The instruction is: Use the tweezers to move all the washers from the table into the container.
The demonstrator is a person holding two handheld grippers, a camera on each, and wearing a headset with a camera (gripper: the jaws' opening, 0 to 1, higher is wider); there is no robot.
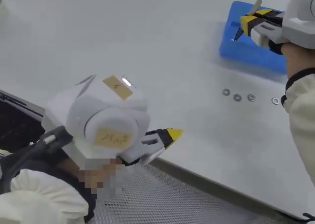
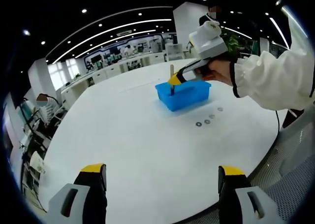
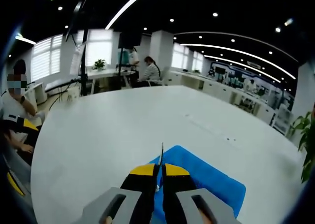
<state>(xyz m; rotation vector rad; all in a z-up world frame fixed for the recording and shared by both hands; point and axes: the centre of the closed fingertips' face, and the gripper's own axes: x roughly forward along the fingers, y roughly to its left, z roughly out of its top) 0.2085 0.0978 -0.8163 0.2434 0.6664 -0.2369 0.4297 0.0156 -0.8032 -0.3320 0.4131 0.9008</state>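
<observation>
Here, four washers (image 1: pixel 237 97) lie in a row on the white table (image 1: pixel 147 37), just beside the blue container (image 1: pixel 246 51).
The right gripper (image 1: pixel 248 26), jaws clamped on the tweezers (image 1: pixel 256 6), hovers over the container, nearer the washers; the left gripper (image 1: pixel 165 138), jaws apart, sits at the table edge, well apart.

Even, bright overhead lighting from ceiling strips (image 3: pixel 236 48) and spots. White table (image 1: pixel 147 37) mildly washed out; soft shadow beside container (image 1: pixel 246 55). Both gripper views bend strongly at edges. Head view slightly soft.
</observation>
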